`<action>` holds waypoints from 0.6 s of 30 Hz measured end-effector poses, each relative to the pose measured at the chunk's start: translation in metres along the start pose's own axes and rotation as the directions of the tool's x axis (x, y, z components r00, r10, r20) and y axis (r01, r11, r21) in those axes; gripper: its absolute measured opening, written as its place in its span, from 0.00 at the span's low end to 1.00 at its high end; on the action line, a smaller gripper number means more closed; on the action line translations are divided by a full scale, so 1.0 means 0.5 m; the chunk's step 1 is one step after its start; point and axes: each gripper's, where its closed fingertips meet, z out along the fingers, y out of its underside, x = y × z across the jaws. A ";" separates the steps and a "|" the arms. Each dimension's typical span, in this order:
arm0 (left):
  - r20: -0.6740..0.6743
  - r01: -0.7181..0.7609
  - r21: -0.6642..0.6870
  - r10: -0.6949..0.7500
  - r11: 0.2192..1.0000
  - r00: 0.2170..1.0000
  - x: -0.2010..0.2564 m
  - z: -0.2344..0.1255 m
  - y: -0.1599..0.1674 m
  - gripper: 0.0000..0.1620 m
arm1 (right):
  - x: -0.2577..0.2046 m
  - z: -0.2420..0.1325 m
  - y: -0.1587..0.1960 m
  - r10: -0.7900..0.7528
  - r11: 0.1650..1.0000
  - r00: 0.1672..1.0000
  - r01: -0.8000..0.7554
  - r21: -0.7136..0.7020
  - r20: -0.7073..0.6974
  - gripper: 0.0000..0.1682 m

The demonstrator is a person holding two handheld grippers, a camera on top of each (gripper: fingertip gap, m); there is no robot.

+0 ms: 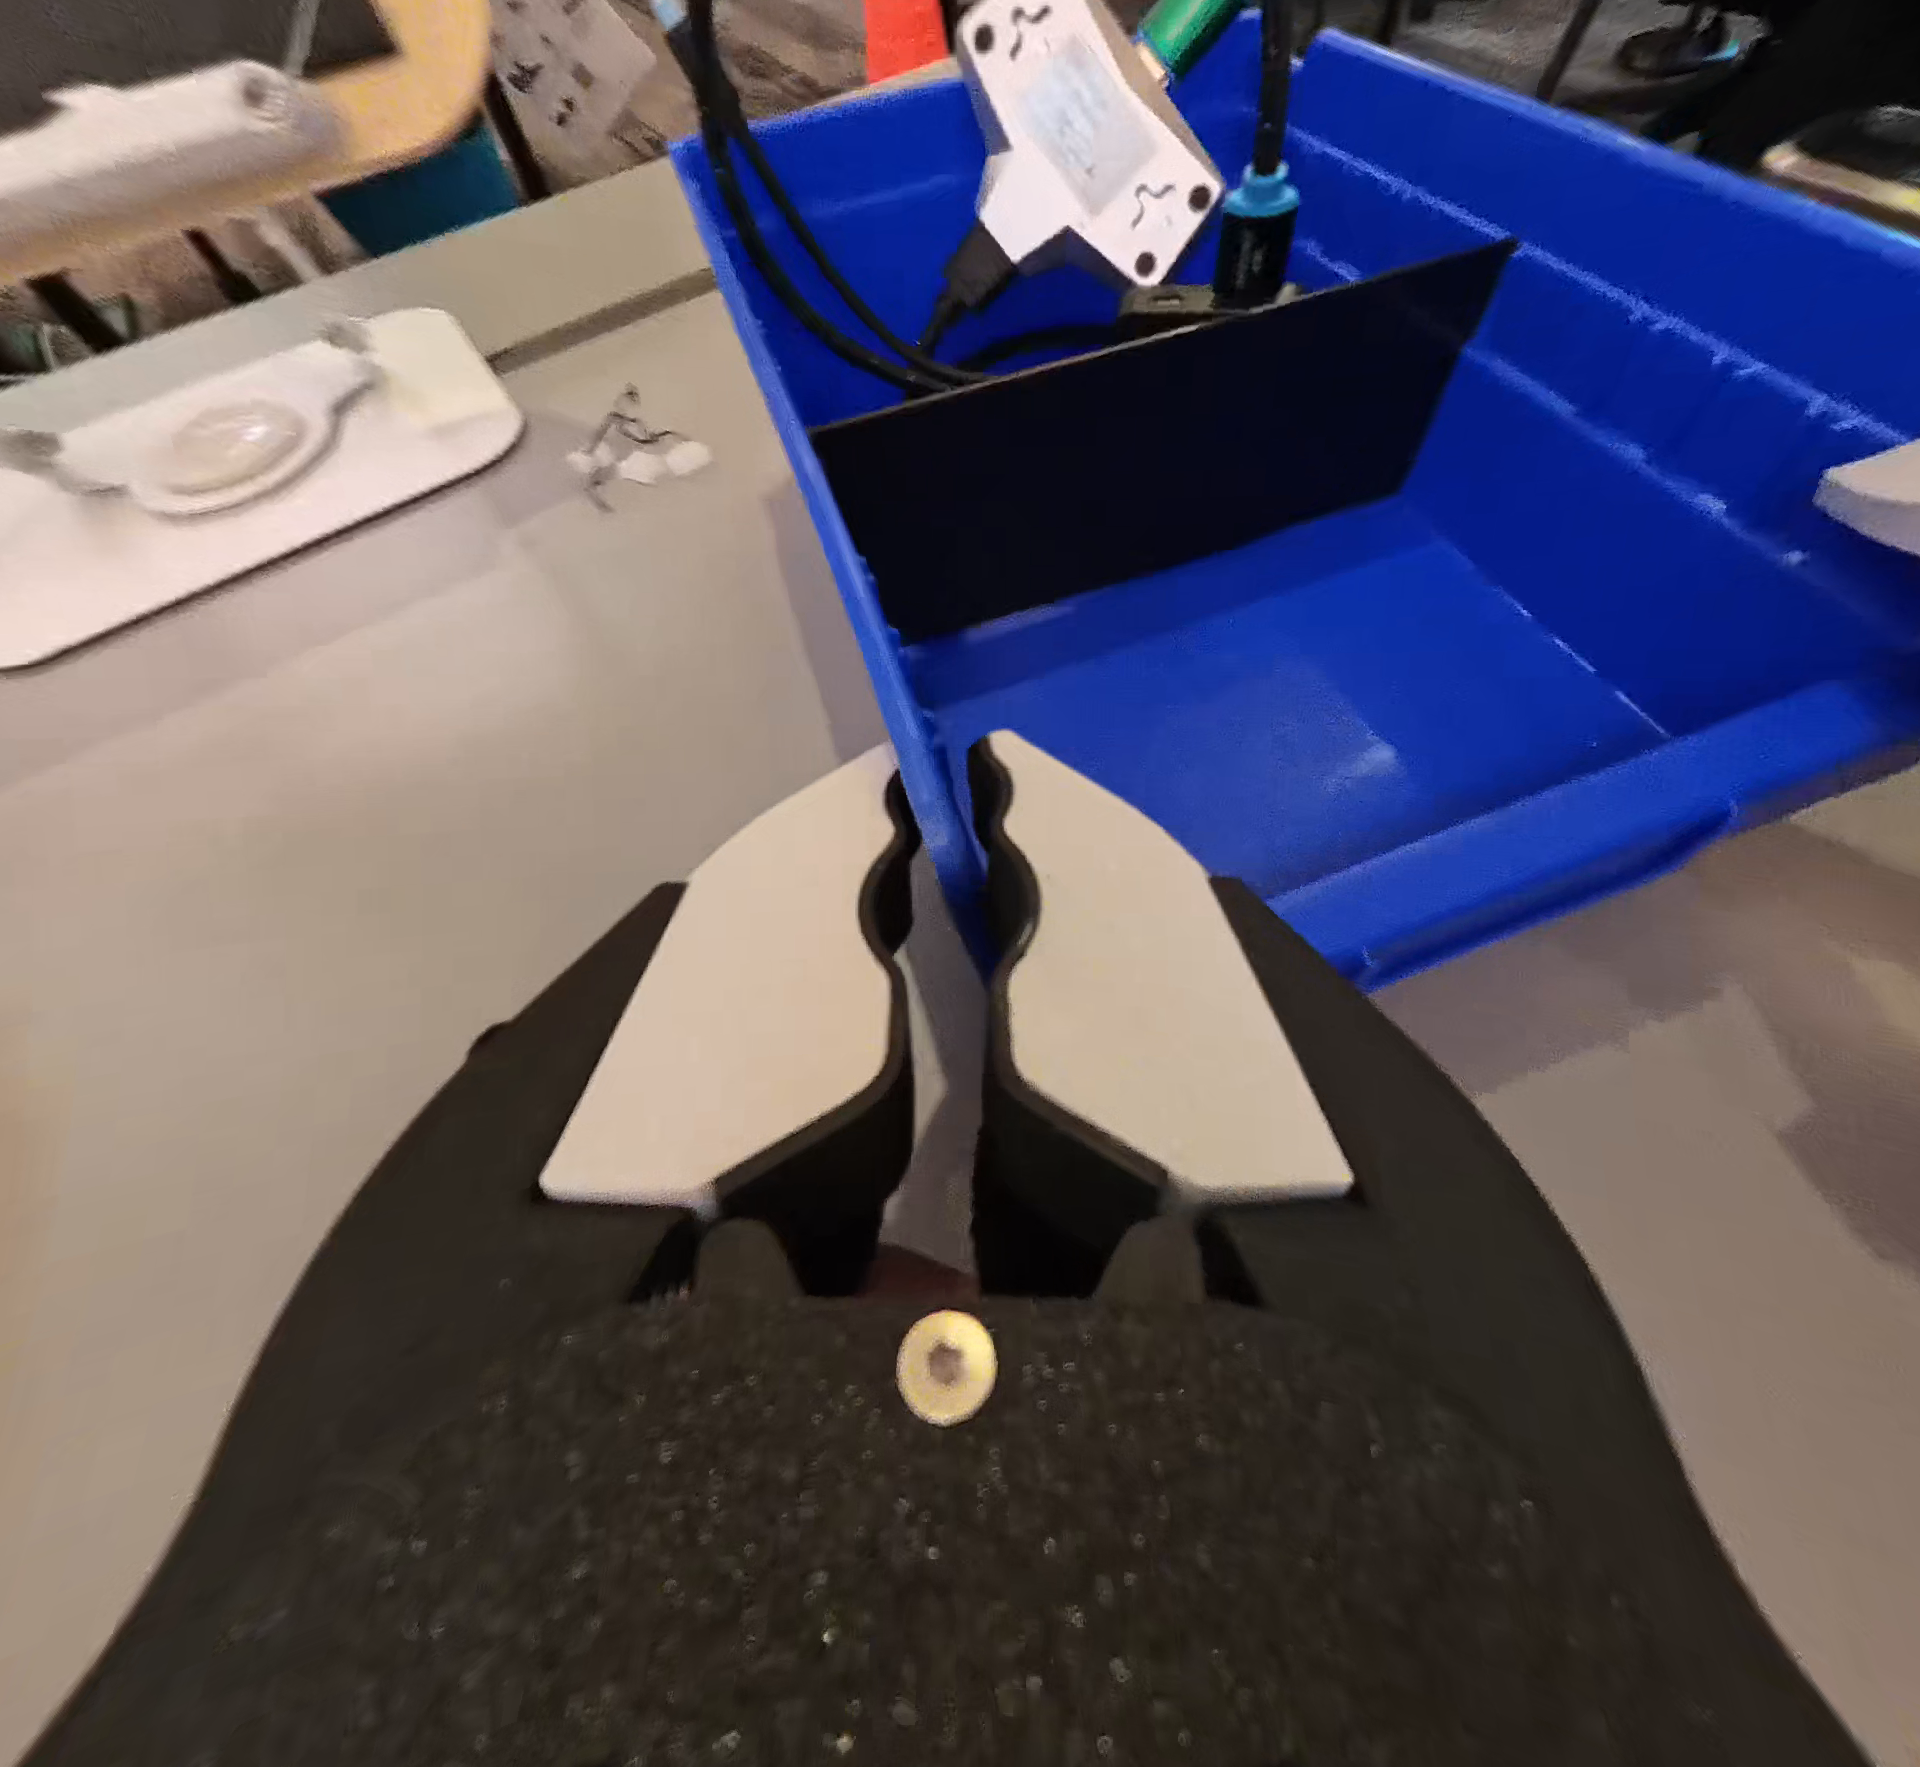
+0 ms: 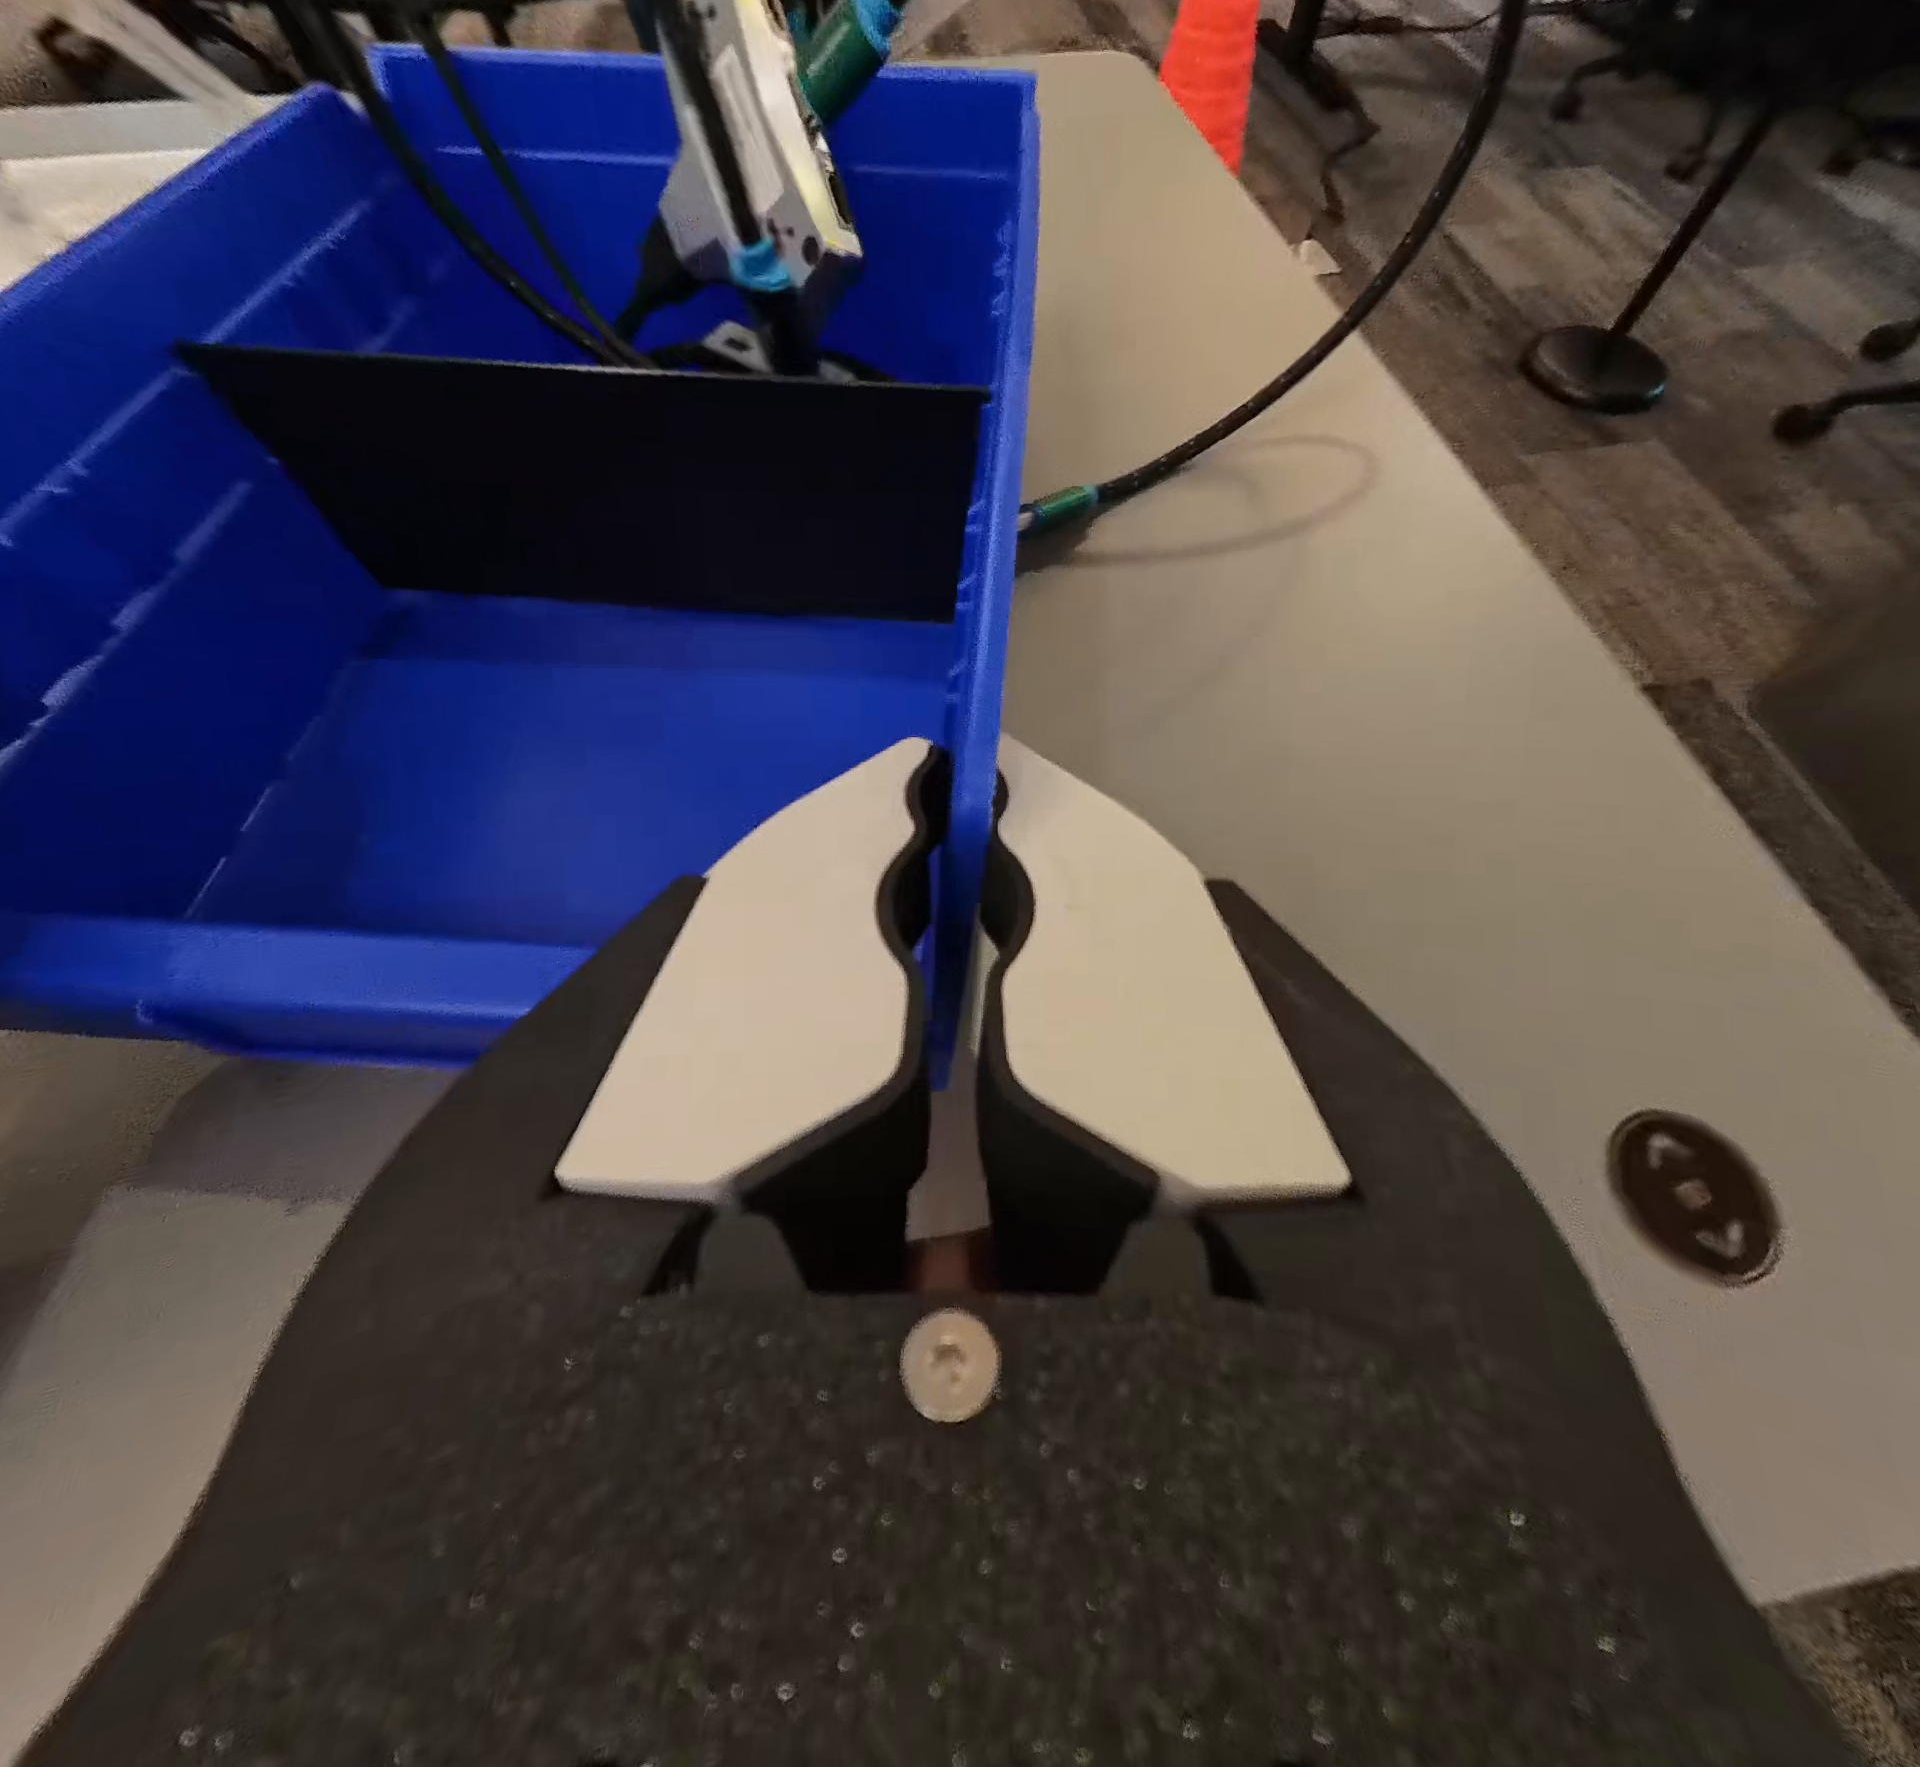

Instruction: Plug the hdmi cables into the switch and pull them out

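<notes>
A silver HDMI switch leans in the far compartment of a blue bin, behind a black divider. A green plug, a blue plug and a black plug sit in the switch. My left gripper is shut on the bin's left wall near the front corner. My right gripper is shut on the bin's right wall. The switch and the green plug also show in the right wrist view. The near compartment is empty.
The bin stands on a grey table. A loose cable end with a green plug lies right of the bin. A white tray and small bits lie to the left. An orange cone stands behind the table. There is about 20 cm between the tips of the two grippers.
</notes>
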 end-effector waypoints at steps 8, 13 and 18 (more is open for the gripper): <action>0.183 0.004 0.073 -0.017 0.997 0.983 -0.215 -0.187 0.056 0.04 | -0.260 -0.055 -0.014 -0.043 0.993 0.985 0.024 0.114 0.167 0.02; 0.314 0.021 0.053 -0.037 0.998 0.949 -0.375 -0.244 0.108 0.02 | -0.444 -0.033 -0.010 -0.183 0.976 0.962 0.153 0.155 0.202 0.03; 0.347 0.087 -0.008 -0.079 0.996 0.935 -0.443 -0.245 0.174 0.03 | -0.528 -0.007 0.011 -0.219 0.971 0.944 0.186 0.153 0.247 0.03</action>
